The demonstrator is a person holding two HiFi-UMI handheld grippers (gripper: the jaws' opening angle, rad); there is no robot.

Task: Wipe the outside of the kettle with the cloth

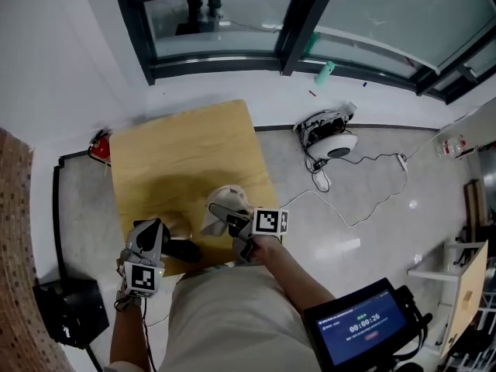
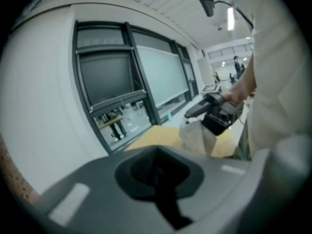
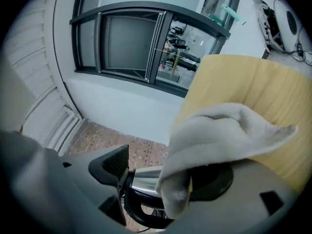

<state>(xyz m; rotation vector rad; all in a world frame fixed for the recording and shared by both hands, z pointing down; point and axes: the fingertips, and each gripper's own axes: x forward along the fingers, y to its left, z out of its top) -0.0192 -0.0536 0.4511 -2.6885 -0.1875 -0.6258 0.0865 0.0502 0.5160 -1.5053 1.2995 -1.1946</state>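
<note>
The kettle (image 1: 175, 225) stands near the wooden table's (image 1: 186, 149) front edge; in the right gripper view I see its silver body (image 3: 144, 176) and black handle (image 3: 139, 217). The white cloth (image 1: 224, 206) lies bunched just right of it, draped over one jaw of my right gripper (image 1: 222, 212), whose jaws stand wide apart and press on nothing. That cloth (image 3: 219, 130) hangs down in front of the kettle. My left gripper (image 1: 155, 239) sits at the kettle's left, by its handle; its own view shows only its grey body (image 2: 156, 179), the cloth (image 2: 195, 136) and the right gripper (image 2: 210, 109).
The table stands against a white wall under a dark-framed window (image 1: 232, 22). On the floor to the right lies a white device (image 1: 335, 139) with trailing cables. A black box (image 1: 70, 310) sits at the lower left, a tablet with a timer (image 1: 361, 328) at the lower right.
</note>
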